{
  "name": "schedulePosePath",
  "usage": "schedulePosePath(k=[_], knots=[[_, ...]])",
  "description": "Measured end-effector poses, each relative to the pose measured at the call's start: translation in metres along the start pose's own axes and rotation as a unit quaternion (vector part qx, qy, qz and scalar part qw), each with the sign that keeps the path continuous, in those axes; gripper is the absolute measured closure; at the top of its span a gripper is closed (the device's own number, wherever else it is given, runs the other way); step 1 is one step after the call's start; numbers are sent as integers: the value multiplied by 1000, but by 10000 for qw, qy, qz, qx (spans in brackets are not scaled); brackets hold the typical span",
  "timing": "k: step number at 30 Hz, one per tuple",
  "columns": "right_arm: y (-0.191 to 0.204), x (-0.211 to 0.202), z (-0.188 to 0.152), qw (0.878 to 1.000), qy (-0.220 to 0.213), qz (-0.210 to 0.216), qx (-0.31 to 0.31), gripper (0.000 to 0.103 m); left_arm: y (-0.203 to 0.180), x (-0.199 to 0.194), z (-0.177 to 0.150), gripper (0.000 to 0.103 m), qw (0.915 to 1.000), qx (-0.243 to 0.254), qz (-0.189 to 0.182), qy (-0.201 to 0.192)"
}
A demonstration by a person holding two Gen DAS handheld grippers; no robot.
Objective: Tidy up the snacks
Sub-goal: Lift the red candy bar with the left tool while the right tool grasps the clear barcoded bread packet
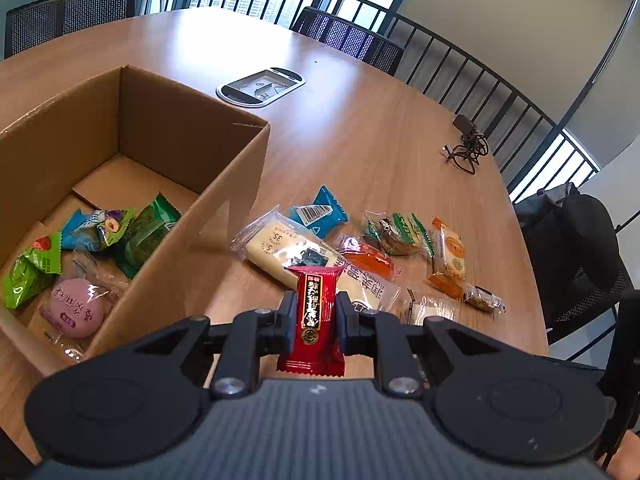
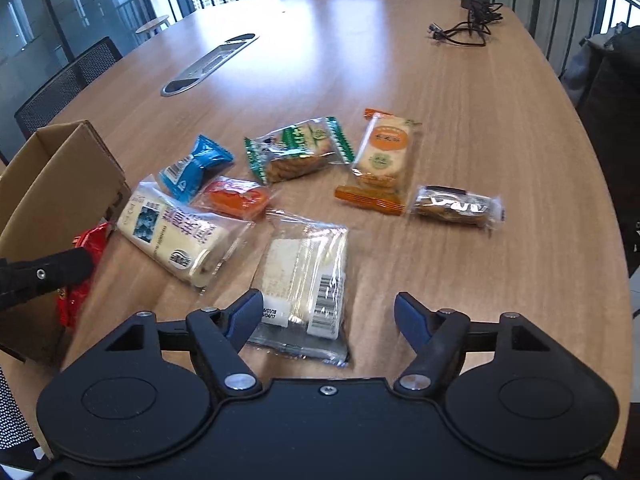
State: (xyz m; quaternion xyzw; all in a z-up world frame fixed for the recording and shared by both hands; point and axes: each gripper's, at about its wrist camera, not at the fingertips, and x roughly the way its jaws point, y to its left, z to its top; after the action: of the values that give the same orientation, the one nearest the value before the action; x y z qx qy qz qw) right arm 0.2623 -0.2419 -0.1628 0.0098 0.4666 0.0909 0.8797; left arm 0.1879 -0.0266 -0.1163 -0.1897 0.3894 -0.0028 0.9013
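Observation:
My left gripper (image 1: 316, 312) is shut on a red snack packet (image 1: 314, 320) and holds it above the table just right of the cardboard box (image 1: 224, 200). The box holds several snacks, among them green packets (image 1: 148, 232) and a pink bun (image 1: 76, 312). My right gripper (image 2: 328, 312) is open and empty, hovering over a clear wrapped sandwich (image 2: 304, 280). Loose snacks lie on the table: a long cream cake packet (image 2: 172, 236), a blue packet (image 2: 192, 168), an orange packet (image 2: 236, 198), a green cookie packet (image 2: 296, 152), an orange cracker pack (image 2: 382, 160) and a small dark bar (image 2: 456, 204).
The wooden table (image 2: 400, 80) has a cable hatch (image 2: 208, 64) in its middle and a black charger with cord (image 2: 468, 20) at the far right. Mesh chairs (image 1: 352, 40) and a railing ring the table. A dark bag on a chair (image 1: 572, 248) stands at the right edge.

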Motion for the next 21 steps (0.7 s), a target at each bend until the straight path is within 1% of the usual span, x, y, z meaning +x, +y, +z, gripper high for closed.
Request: schedulePosePath(k=[2,3,6,7,10,14,15,16,18,19,21], knots=[[1,-3,2,9999,-33,-138,-91,32,1,-2,1,84,10000,-29,-23,-23],[3,-4,3,9998,-71,-135,-133,32,1,-3,2,84,10000,-38,-32,-40],[9,-3,8,9997,-146,30,-172,31,0,-9,5,84,9999,-44,-60,-109],[11,-2,9,9997,-155,30,-195,30,0,-12,7,84,9999,-50,-60,-138],[20,5,13,9994,-175,4,-283,22,0,-20,11,84,9997,-90,-72,-208],[26,18,14,9992,-110,-39,-373,22,1,-32,18,84,9994,-92,-81,-330],[26,21,14,9992,-87,-63,-393,24,1,-34,20,84,9993,-101,-83,-353],[26,24,13,9991,-45,-85,-408,30,2,-37,21,84,9992,-105,-79,-383],[27,24,11,9983,-126,-220,-523,41,4,-41,24,84,9989,-102,-69,-442],[28,23,11,9978,-146,-257,-597,50,4,-43,26,84,9988,-99,-60,-469],[27,20,11,9979,-102,-206,-602,55,5,-44,29,84,9987,-111,-44,-500]])
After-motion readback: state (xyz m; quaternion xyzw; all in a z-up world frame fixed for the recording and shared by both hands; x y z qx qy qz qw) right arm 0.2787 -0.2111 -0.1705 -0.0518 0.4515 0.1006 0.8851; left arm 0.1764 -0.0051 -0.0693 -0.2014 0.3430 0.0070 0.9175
